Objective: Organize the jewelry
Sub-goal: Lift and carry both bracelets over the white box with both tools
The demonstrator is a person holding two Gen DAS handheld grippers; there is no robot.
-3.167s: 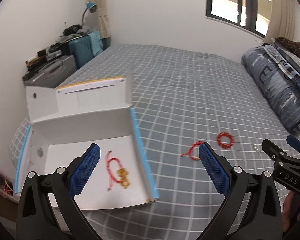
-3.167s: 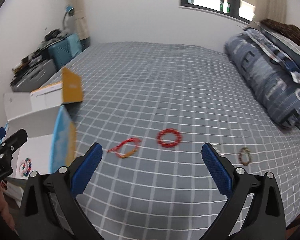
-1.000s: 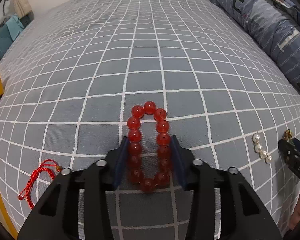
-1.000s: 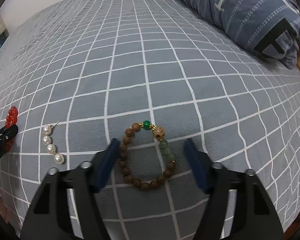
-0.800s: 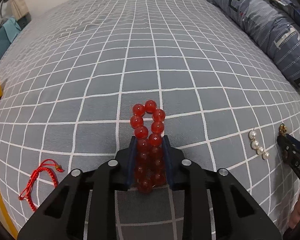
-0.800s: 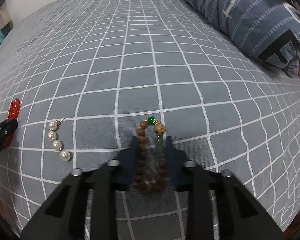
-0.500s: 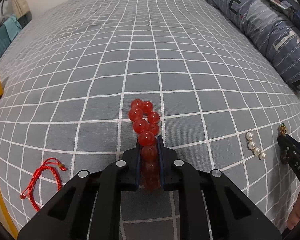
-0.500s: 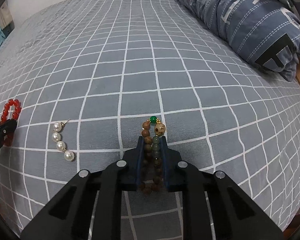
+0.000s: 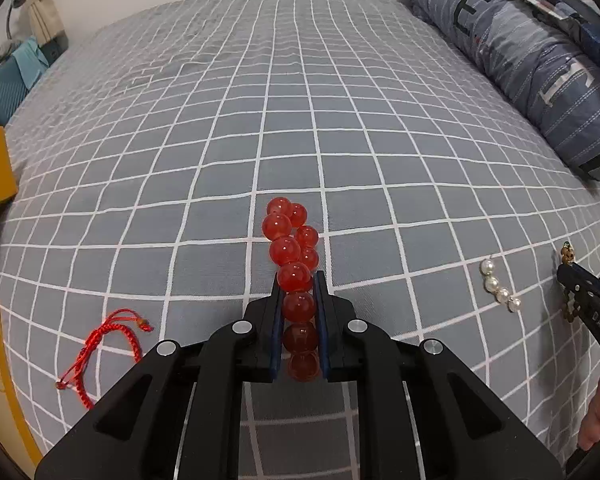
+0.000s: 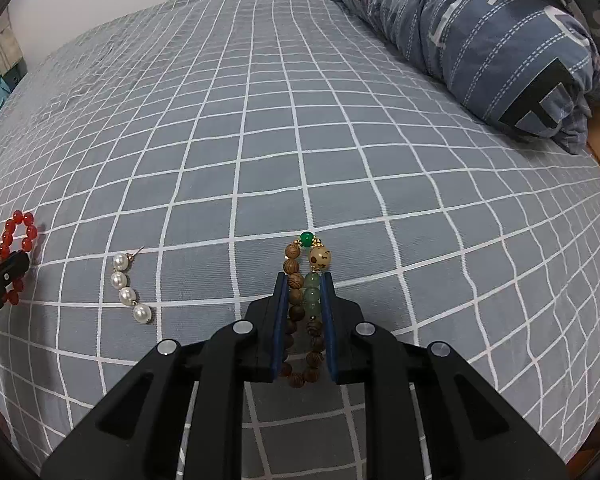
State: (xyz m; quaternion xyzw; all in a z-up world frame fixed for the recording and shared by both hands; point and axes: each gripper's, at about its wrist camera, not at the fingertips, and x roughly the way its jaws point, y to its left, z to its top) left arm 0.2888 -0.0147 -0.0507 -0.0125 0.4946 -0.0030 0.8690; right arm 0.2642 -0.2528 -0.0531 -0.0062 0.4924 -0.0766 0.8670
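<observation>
On the checked bed (image 9: 340, 120), the left gripper (image 9: 299, 280) pinches the red bead bracelet (image 9: 290, 248). The right gripper (image 10: 305, 280) clamps the wooden bead bracelet (image 10: 300, 276), jaws narrow.

Left gripper (image 9: 299, 280): matte black plastic linkage arms, round silver screws at the pivots, thin blue pads lining the inner faces of both fingers (image 9: 277, 320). Right gripper (image 10: 304, 280): same build, black arms, silver screws, blue pads. Seen right of the left gripper, its black finger carries white "DAS" lettering, a bare hand (image 9: 598, 412) behind it.
</observation>
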